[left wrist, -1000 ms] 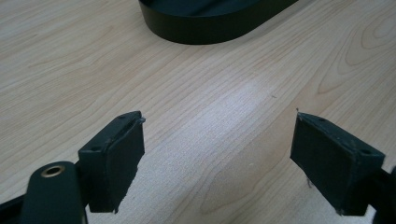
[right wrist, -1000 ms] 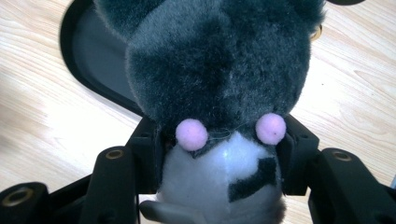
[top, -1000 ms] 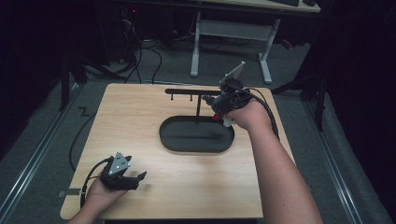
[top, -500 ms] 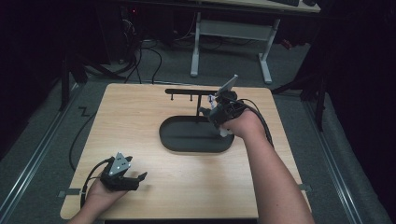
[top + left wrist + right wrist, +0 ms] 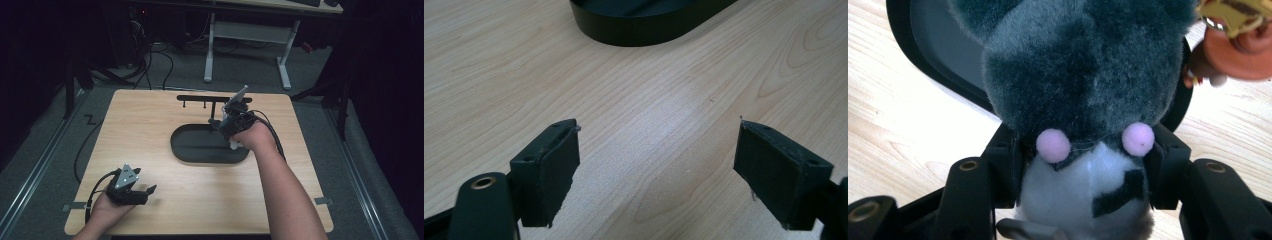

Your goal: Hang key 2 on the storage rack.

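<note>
Plush toy (image 5: pixel 1083 100), grey fur with pink cheek dots and a white patch, is pinched in the right gripper (image 5: pixel 231 131), seemingly over the black oval tray (image 5: pixel 200 150). Left gripper (image 5: pixel 656 175) rests on the table (image 5: pixel 150 115), jaws spread.

Plush toy (image 5: pixel 1083 100): dark grey fur, white face with two pink cheek dots and a black felt mouth patch. It hangs above the right end of the black oval tray (image 5: pixel 200 150), head toward the camera in the right gripper view, body extending over the tray's rim.
</note>
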### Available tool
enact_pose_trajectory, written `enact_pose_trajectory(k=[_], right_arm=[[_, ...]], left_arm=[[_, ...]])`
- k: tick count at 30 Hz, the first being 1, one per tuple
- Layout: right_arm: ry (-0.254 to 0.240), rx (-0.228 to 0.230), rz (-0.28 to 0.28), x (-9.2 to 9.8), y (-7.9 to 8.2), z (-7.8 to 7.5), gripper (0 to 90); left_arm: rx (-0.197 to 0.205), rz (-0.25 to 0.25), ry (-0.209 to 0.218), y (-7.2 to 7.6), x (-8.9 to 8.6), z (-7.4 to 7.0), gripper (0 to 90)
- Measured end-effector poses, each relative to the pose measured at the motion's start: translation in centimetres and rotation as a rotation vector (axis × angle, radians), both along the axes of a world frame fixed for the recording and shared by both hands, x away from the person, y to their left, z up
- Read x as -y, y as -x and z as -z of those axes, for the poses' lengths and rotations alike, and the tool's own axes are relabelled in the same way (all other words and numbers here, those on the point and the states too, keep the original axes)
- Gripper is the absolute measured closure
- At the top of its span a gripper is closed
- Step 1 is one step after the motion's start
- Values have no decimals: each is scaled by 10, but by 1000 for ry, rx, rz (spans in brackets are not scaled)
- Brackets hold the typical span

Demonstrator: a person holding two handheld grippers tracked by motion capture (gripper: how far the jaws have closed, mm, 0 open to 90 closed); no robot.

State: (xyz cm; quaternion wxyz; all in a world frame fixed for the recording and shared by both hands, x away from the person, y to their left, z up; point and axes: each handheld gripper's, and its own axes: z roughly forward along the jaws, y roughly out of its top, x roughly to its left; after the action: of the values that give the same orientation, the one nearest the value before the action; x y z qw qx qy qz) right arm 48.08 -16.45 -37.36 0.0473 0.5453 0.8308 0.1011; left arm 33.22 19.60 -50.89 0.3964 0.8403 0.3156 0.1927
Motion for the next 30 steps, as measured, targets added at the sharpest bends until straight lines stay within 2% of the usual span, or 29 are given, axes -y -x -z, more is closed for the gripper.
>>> enact_pose_trajectory(k=[4,10,12,16,18,24,30], right_arm=[[-4,5,-3,0,-3,3,438],[-27,26,38,2,-12,8,426],[-26,29,34,1,-13,8,424],[-33,15,46,0,-15,13,384],[-37,16,34,-1,-15,15,351],[-59,15,38,6,-4,16,338],[-91,52,36,19,18,10,341]], left_arm=[[0,-2,5,-1,1,1,190],[-4,4,3,-1,2,2,190],[-4,5,3,-1,2,2,191],[-10,9,-2,-1,2,3,191],[-7,9,1,-2,2,3,191],[-3,14,-9,-2,3,2,192],[7,13,-8,0,5,1,192]])
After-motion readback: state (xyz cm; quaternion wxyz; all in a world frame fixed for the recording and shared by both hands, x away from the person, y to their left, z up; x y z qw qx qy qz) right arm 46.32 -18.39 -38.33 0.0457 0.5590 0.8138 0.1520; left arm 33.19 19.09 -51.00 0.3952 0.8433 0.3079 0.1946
